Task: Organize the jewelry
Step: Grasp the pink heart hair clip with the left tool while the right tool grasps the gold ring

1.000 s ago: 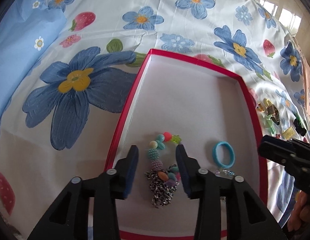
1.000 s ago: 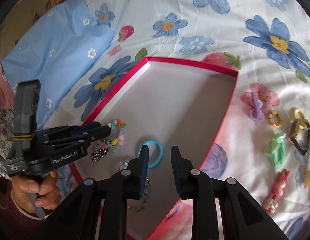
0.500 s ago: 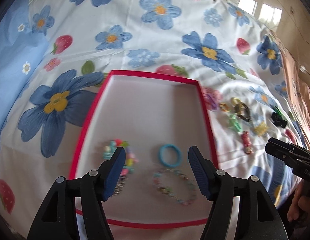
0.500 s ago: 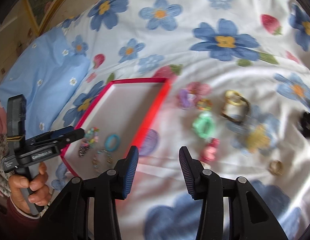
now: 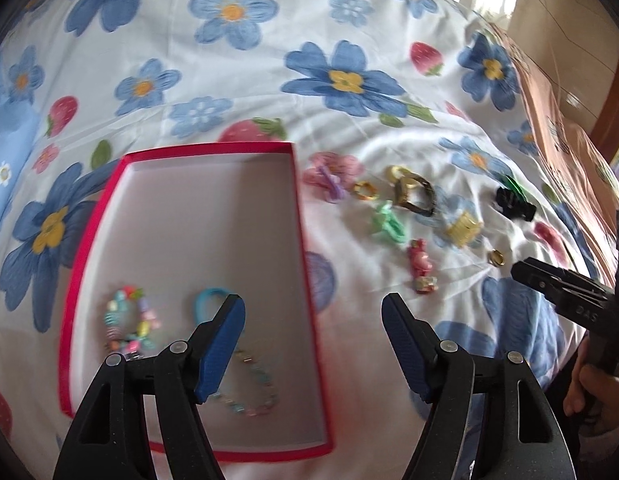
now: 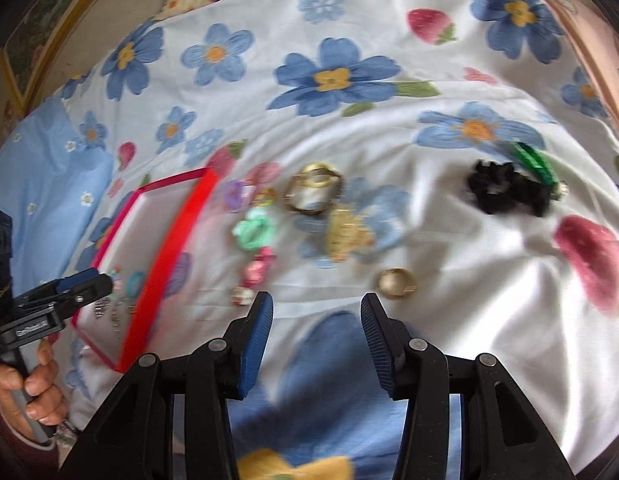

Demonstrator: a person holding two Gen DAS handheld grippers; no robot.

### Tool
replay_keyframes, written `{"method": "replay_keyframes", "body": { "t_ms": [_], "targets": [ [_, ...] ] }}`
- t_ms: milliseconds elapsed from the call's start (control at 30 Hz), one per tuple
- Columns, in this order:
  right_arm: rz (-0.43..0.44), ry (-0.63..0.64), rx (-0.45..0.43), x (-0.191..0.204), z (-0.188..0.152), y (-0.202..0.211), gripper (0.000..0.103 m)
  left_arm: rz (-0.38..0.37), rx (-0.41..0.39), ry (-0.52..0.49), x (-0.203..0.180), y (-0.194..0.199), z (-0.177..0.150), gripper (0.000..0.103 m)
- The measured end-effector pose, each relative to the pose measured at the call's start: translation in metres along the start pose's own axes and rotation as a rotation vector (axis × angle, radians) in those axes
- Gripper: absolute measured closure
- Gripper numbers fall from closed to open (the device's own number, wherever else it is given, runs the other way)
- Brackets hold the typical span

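A red-rimmed white tray (image 5: 305, 216) lies on the floral bedsheet and holds a beaded bracelet (image 5: 127, 324), a blue ring (image 5: 207, 300) and a pastel bead chain (image 5: 249, 392). Loose jewelry lies right of it: a pink flower clip (image 5: 329, 174), a gold watch (image 5: 415, 194), a green clip (image 5: 387, 224), a pink charm (image 5: 421, 266), a gold ring (image 6: 396, 282) and a black scrunchie (image 6: 505, 192). My left gripper (image 5: 313, 316) is open and empty above the tray's right rim. My right gripper (image 6: 316, 316) is open and empty, just short of the gold ring.
A gold comb clip (image 6: 345, 234) and a green hair clip (image 6: 535, 162) lie among the loose pieces. A blue pillow (image 6: 41, 184) lies left of the tray (image 6: 165, 256). A cardboard box (image 5: 565, 148) borders the bed on the right.
Both grippers have pulled back from the tray and swung right toward the loose jewelry. Both have opened wider. The beaded bracelet stays in the tray.
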State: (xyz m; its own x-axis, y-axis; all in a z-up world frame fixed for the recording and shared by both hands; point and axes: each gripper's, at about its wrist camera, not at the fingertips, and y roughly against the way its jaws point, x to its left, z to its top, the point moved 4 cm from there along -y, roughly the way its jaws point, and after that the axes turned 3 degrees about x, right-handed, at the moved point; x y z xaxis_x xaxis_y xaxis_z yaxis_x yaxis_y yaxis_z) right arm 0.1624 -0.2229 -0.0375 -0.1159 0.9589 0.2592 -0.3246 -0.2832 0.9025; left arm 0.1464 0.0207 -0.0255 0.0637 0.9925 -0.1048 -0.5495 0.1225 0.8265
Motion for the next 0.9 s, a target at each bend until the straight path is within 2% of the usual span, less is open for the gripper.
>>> {"method": "replay_keyframes", "body": {
  "t_ms": [67, 267, 800, 900],
  "targets": [
    [-0.029, 0.002, 0.003, -0.009, 0.000, -0.003, 0.055, -0.008, 0.007, -0.016, -0.008, -0.007, 0.004, 0.032],
    [-0.028, -0.010, 0.020, -0.026, -0.001, -0.010, 0.055, -0.029, 0.026, -0.049, -0.028, -0.024, 0.013, 0.032],
    [-0.026, 0.012, 0.065, -0.029, 0.006, -0.032, 0.055, -0.079, 0.106, -0.090, -0.063, -0.079, 0.023, 0.032],
    [-0.036, 0.018, 0.072, -0.031, 0.007, -0.037, 0.058, -0.086, 0.122, -0.098, -0.069, -0.094, 0.025, 0.033]
  ]
}}
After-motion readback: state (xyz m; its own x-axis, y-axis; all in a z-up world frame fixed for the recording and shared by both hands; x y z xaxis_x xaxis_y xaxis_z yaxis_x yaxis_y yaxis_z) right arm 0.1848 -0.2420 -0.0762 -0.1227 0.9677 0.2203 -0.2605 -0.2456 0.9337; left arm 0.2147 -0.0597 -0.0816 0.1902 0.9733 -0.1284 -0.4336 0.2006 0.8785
